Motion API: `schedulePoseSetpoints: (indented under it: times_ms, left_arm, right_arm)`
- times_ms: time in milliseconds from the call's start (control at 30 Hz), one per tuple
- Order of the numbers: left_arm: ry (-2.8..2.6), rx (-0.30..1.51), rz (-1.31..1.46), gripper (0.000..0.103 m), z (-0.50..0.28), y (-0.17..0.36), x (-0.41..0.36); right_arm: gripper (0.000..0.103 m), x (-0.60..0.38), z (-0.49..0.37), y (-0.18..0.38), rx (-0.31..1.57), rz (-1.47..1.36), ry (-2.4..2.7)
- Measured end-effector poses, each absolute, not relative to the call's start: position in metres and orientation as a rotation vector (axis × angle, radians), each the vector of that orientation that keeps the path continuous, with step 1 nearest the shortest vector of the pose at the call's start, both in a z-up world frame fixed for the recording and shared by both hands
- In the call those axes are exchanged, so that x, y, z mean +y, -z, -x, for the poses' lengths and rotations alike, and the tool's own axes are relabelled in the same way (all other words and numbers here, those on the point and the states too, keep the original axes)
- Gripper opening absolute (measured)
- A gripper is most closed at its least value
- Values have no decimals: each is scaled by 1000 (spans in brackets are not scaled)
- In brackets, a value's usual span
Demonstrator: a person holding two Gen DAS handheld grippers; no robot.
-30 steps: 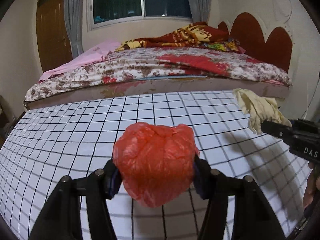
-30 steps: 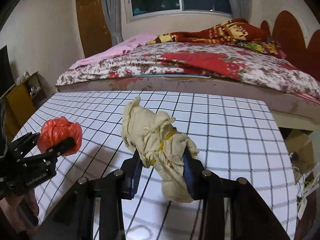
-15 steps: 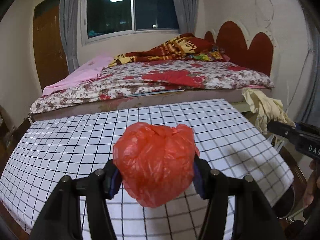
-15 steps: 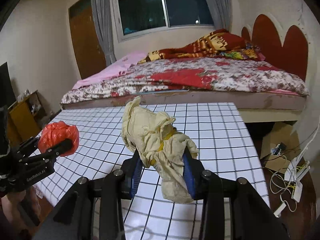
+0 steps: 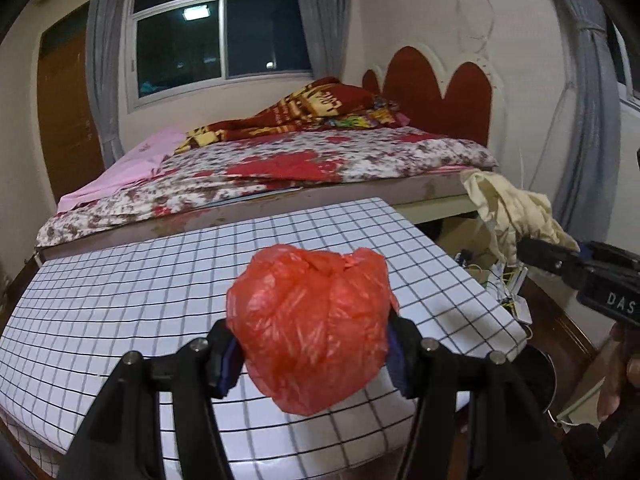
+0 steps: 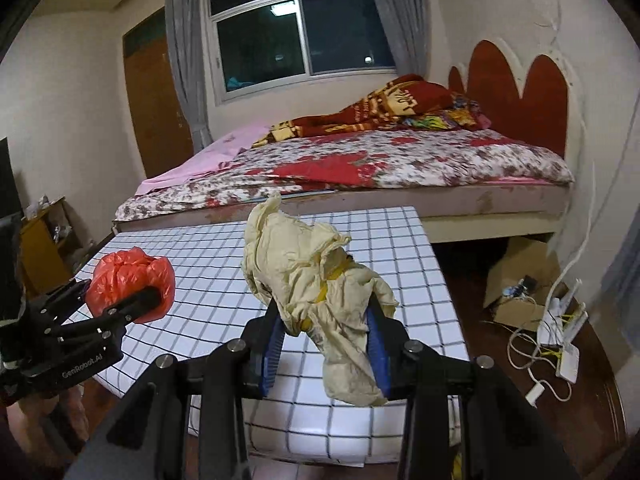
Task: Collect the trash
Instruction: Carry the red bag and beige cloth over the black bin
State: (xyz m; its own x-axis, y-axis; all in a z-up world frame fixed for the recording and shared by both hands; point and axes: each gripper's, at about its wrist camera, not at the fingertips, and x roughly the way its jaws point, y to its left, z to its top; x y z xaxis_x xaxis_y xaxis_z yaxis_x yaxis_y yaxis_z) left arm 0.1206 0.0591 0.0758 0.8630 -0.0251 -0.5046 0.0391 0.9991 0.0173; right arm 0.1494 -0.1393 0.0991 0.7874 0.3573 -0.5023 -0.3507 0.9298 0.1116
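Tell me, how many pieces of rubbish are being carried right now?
2. A crumpled red plastic bag is clamped in the left tool; a crumpled pale yellow bag is clamped in the right tool. More may lie out of view.

"DAS" on right tongs; "GenRobot.AI" on left tongs.

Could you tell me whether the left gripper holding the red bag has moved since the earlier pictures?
Yes. The left gripper, shut on the red bag, has drawn back from the bed, toward the checked table's near edge.
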Motion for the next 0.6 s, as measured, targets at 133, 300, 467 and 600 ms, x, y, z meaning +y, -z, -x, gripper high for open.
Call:
schedulePoseSetpoints:
  times_ms: [133, 300, 467, 600]
  left_arm:
    - [77, 536, -17, 59, -120, -71, 40]
    - [134, 534, -11, 59, -117, -70, 16]
    - [206, 546, -25, 59, -118, -64, -15]
    - [265, 553, -26, 59, -120, -59, -38]
  right_arm:
    - [40, -159, -141, -92, 550, -23, -339]
    - [40, -178, -130, -84, 558, -30, -294]
    - [40, -196, -119, -77, 566, -26, -244]
    - [40, -220, -110, -72, 567, -32, -177]
